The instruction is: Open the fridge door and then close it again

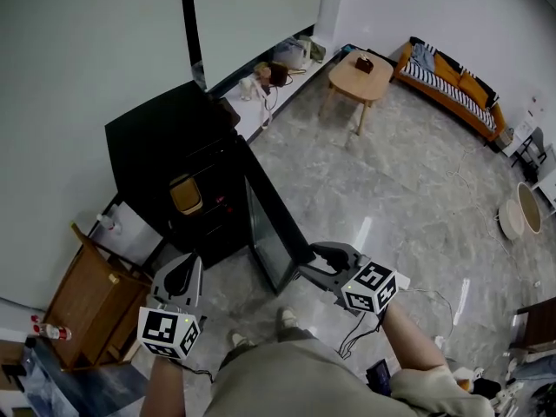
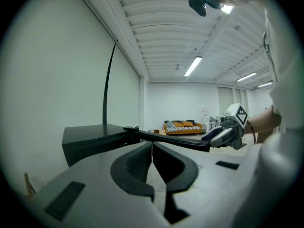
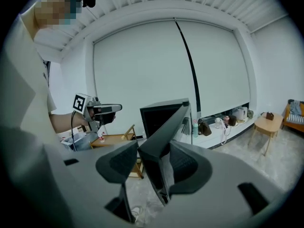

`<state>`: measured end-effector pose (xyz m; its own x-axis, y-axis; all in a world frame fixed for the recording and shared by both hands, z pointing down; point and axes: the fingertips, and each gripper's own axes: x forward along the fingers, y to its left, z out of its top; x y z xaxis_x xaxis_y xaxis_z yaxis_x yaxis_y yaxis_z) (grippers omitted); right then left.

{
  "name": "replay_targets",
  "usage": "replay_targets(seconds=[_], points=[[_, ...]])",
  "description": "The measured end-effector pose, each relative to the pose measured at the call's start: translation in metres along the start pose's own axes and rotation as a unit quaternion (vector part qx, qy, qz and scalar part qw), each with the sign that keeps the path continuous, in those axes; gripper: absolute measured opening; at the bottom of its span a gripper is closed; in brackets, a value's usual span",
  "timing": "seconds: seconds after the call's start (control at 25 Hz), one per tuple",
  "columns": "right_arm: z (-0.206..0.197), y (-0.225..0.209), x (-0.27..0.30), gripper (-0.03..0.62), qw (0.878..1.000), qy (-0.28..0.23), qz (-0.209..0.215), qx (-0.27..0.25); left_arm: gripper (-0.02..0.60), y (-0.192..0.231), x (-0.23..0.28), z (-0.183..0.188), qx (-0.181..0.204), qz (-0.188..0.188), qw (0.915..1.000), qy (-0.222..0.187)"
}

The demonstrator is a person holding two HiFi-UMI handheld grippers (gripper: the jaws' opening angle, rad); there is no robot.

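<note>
From the head view, a low black fridge (image 1: pixel 156 142) stands against the pale wall on a grey marble-patterned floor (image 1: pixel 408 198), and its black fridge door (image 1: pixel 271 220) is swung wide open, reaching out from the cabinet's right front corner toward the person. The right tongs (image 1: pixel 309 262) sit at the free outer end of that door, clamped on its edge, while the left tongs (image 1: pixel 184 264) hang just in front of the open fridge, pressed together and carrying nothing. A yellow item (image 1: pixel 185 195) shows inside the cabinet, a brown wooden chair (image 1: pixel 91 289) stands just left of the fridge, and a small round wooden table (image 1: pixel 363 75) and an orange sofa with striped cushions (image 1: pixel 452 81) lie well beyond, across the room. In the left gripper view, the left tongs (image 2: pixel 152 148) are clenched pad to pad with nothing between them. Past them stands the fridge (image 2: pixel 92 137), with the top edge of the fridge door (image 2: pixel 173 140) running out to the right tongs (image 2: pixel 209 137); the sofa (image 2: pixel 180 126) is far behind. In the right gripper view, the right tongs (image 3: pixel 154 151) straddle the edge of the fridge door (image 3: pixel 172 122), a pad against each face. The door leads back to the fridge (image 3: pixel 156 115), and the left tongs (image 3: pixel 116 109) hover at the left, above the wooden chair (image 3: pixel 128 137).
</note>
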<state>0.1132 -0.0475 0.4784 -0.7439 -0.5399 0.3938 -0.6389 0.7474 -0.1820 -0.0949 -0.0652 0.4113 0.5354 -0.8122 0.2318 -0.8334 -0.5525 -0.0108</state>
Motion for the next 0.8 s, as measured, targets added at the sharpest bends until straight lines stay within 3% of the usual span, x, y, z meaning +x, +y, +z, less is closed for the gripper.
replay_targets(seconds=[0.24, 0.52, 0.6, 0.64, 0.8], points=[[0.008, 0.037, 0.033, 0.197, 0.999, 0.002, 0.042, -0.018, 0.009, 0.026, -0.025, -0.006, -0.008, 0.029, 0.9995, -0.003], [0.024, 0.077, 0.075, 0.187, 0.997, -0.019, 0.059, -0.036, 0.009, 0.048, -0.051, -0.017, -0.015, 0.056, 0.9983, -0.003], [0.033, 0.087, 0.087, 0.167, 0.996, -0.03, 0.055, -0.058, 0.009, 0.055, -0.058, -0.019, -0.017, 0.064, 0.9978, -0.003], [0.037, 0.092, 0.093, 0.127, 0.996, -0.036, 0.056, -0.063, 0.009, 0.059, -0.061, -0.019, -0.018, 0.068, 0.9975, -0.003], [0.05, 0.113, 0.12, 0.118, 0.994, -0.043, 0.078, -0.058, 0.009, 0.073, -0.075, -0.022, -0.02, 0.083, 0.9963, -0.004]])
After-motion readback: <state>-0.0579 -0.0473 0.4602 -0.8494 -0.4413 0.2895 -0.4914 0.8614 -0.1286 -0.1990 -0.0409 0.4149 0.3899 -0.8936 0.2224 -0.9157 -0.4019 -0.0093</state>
